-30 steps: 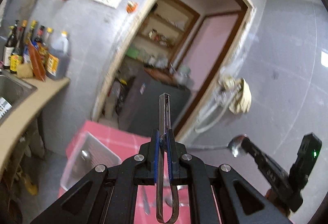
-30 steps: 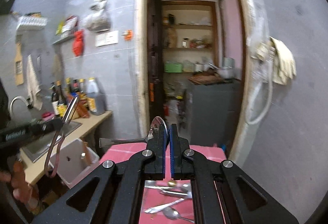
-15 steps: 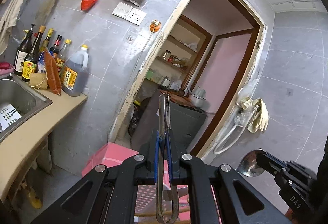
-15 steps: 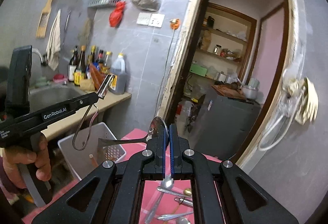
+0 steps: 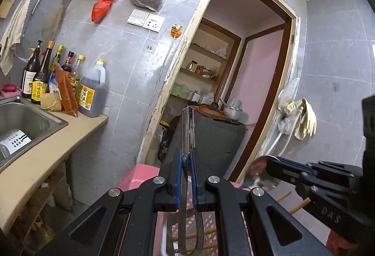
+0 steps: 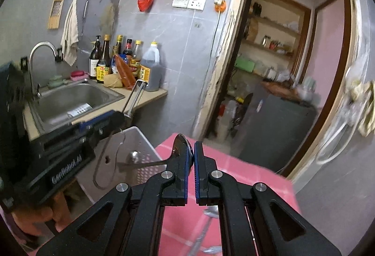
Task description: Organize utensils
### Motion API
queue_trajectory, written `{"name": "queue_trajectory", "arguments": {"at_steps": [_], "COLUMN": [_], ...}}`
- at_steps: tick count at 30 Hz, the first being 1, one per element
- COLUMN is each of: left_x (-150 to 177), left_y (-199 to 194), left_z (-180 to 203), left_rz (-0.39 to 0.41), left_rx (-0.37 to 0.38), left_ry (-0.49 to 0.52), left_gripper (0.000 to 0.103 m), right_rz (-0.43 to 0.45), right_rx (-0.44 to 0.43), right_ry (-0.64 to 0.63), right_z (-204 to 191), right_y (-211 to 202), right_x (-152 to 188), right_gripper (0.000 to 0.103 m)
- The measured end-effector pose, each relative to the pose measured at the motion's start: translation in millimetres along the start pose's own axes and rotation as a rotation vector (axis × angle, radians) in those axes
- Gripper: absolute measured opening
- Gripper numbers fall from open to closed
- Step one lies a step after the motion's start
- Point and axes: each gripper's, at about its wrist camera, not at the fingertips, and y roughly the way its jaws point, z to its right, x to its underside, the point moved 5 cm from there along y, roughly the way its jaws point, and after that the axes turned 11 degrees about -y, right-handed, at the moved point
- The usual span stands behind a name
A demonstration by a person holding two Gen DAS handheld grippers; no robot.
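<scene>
My left gripper (image 5: 186,157) is shut on metal tongs (image 5: 188,129) that stand upright between its blue pads, loop end hanging down. In the right wrist view the left gripper (image 6: 121,115) holds the tongs (image 6: 134,98) over a white perforated basket (image 6: 138,150). My right gripper (image 6: 193,153) is shut on the bowl of a steel spoon (image 6: 180,148), handle pointing left toward the basket. The spoon bowl (image 5: 261,172) also shows at the right of the left wrist view. A loose spoon (image 6: 208,216) lies on the pink table (image 6: 246,181) below.
A counter with a steel sink (image 6: 77,96) and sauce bottles (image 6: 126,61) stands to the left. A doorway (image 6: 281,57) with shelves and a grey cabinet is behind the table. Wooden chopsticks (image 5: 294,205) lie under the left gripper.
Both grippers have swung left and come closer together, holding the same utensils. The basket now sits right under the tongs and spoon handle.
</scene>
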Motion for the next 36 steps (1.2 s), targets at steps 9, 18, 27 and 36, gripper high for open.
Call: {"name": "queue_trajectory", "arguments": {"at_steps": [9,18,27,36], "left_x": [8,-2,-7,28], "left_y": [-9,-24,-38,-40], "left_z": [-9,2,64,132], "left_rz": [-0.065,-0.080,-0.041,-0.038], "left_rx": [-0.011,-0.043,-0.086,-0.081], "left_ry": [-0.016,-0.029,0.102,0.239], "left_gripper": [0.009,0.056,0.100,0.102], "right_rz": [0.039,0.154,0.251,0.193], "right_rx": [-0.128,-0.069,0.168,0.312], "right_ry": [0.157,0.285,0.400,0.446], "right_z": [12,44,111,164], "right_y": [8,-17,-80,-116], "right_x": [20,31,77,143], "right_gripper": [0.009,0.050,0.097,0.102]}}
